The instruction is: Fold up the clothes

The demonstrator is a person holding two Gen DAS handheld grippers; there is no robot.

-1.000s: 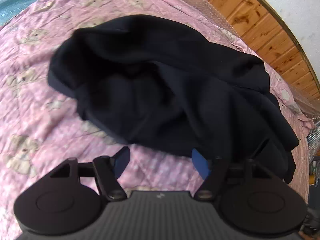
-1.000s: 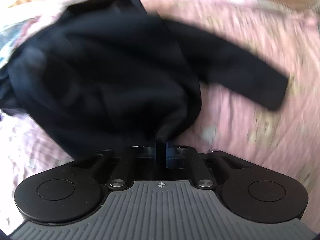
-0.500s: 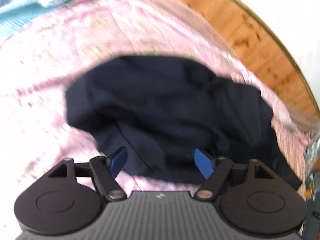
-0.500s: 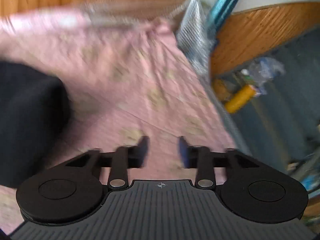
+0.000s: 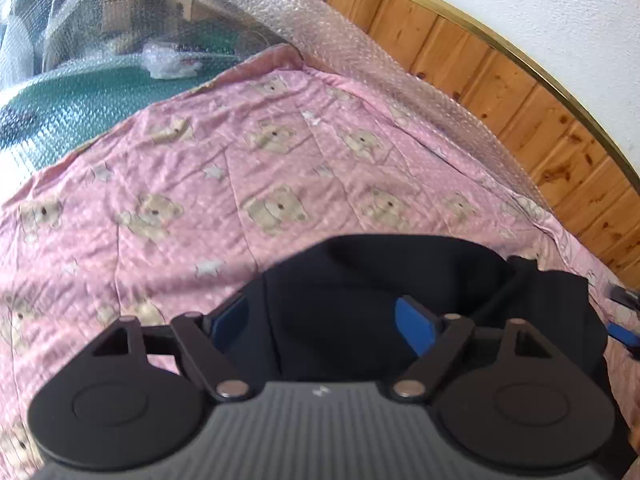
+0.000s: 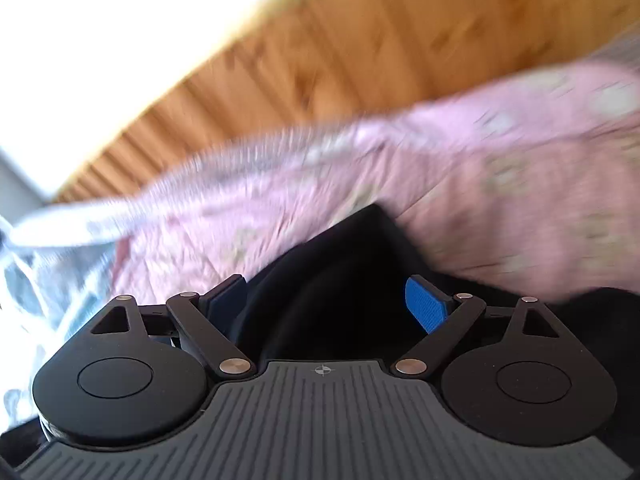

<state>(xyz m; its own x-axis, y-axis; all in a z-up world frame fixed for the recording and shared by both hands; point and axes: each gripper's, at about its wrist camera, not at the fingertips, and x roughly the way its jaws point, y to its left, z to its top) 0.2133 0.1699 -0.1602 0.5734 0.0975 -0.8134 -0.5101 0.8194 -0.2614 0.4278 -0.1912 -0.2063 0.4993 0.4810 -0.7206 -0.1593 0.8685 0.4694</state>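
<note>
**A:** Where is the garment lying?

**B:** The black garment [image 5: 400, 300] sits bunched on the pink teddy-bear quilt [image 5: 240, 168], at the near edge of the left wrist view, directly under and ahead of the left gripper [image 5: 324, 322]. The quilt spreads well beyond it, and a sheet of bubble wrap [image 5: 360, 52] runs along the quilt's far side against the wooden wall panelling [image 5: 520, 92].

**A:** And the left tongs?

**B:** Released. The two blue pads [image 5: 414, 326] stand wide apart with dark cloth showing between them, but nothing is pinched.

**A:** The right side?

**B:** The right gripper [image 6: 326, 306] is also spread, one blue pad [image 6: 424, 306] plainly clear of the other. A fold of the same black garment [image 6: 340, 280] rises between the fingers; whether the cloth touches either pad I cannot tell. That view is heavily blurred, showing only the pink quilt [image 6: 500, 200] and the wooden panelling [image 6: 360, 40] behind.

**A:** Is anything else near the cloth?

**B:** At the right edge of the left view, a small blue tip [image 5: 622, 334] pokes in beside the garment; what it is cannot be made out.
</note>
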